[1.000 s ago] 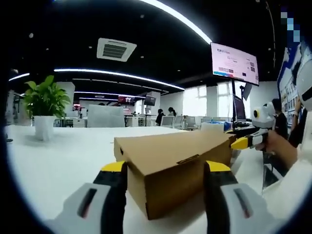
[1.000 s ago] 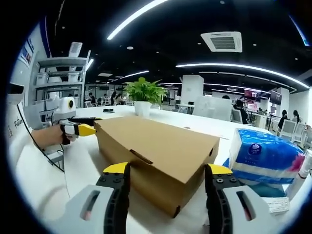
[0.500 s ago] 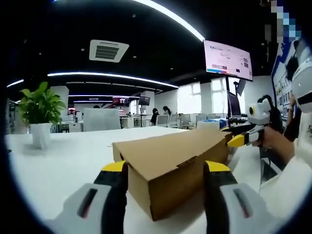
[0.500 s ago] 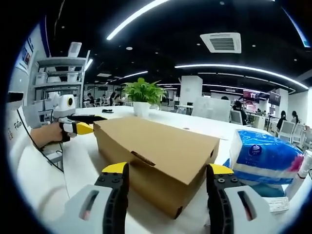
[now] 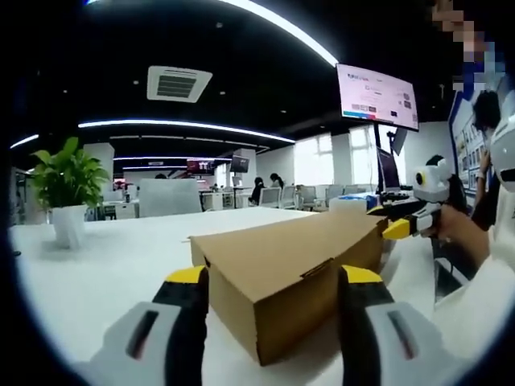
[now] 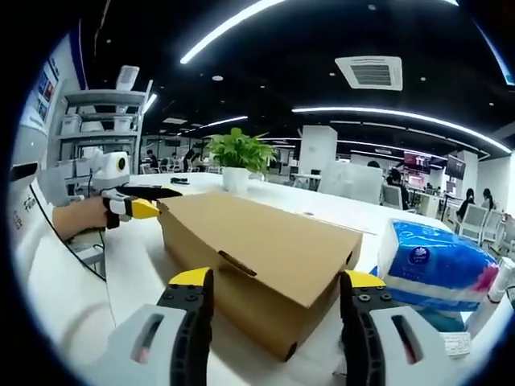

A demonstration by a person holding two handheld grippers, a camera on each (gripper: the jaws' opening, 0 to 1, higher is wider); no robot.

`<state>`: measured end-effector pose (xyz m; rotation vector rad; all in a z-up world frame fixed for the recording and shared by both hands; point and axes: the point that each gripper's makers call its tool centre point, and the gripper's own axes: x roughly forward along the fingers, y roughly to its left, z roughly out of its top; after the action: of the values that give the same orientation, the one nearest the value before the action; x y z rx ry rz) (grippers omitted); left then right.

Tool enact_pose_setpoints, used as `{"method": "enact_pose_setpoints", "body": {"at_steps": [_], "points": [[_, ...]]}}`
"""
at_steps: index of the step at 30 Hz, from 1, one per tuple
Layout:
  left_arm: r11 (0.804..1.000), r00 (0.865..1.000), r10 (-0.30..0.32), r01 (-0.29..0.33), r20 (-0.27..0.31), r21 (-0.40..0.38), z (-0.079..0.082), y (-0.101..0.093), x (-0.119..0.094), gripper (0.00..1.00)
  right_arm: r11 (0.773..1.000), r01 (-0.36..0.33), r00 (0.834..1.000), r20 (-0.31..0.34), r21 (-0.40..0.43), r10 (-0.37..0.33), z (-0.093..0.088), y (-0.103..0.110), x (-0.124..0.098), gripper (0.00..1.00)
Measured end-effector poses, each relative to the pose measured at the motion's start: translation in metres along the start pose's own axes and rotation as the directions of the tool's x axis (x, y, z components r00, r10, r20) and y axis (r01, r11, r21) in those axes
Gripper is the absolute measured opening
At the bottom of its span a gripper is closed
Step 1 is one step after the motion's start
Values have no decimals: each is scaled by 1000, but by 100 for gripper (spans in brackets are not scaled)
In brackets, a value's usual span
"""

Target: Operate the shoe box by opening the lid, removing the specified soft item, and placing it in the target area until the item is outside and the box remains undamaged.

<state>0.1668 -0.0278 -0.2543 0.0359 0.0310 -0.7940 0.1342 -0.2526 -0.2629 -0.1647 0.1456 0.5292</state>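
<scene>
Box (image 5: pixel 286 277) of brown cardboard sits closed on the white table (image 5: pixel 113 257), between the spread jaws of the left gripper (image 5: pixel 273 277) and the right gripper (image 6: pixel 273 281).

Setting: open-plan office.
Ceiling: dark, with long light strips (image 5: pixel 185 125) and a vent (image 5: pixel 179 82), upper left in the left gripper view.
Screen: wall monitor (image 5: pixel 376 96), upper right.
Staff: seated people (image 5: pixel 265 191) at distant desks.
Furnishings: white table (image 5: pixel 113 257), potted plant (image 6: pixel 238 159), shelving (image 6: pixel 100 133) at left in the right gripper view.
</scene>
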Motion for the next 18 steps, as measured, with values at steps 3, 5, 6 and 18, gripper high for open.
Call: {"method": "enact_pose_setpoints", "body": {"at_steps": [3,5,6,18], "points": [[1000,1000,-13,13,-23,9,-5,-3,3,67,1000,2,1000,9,12,-2,0,-4,-1,61],[1000,1000,7,-7,-25,13,-8,-2,4,65,1000,-1,1000,7,19,1,-1,-4,-1,61],[1000,1000,21,-20,-19,15,-7,1,4,63,1000,1,1000,10,22,-1,0,-3,0,61],[999,999,42,-41,-18,28,-8,-6,-2,67,1000,-6,1000,-4,-18,5,-2,3,0,60]]}}
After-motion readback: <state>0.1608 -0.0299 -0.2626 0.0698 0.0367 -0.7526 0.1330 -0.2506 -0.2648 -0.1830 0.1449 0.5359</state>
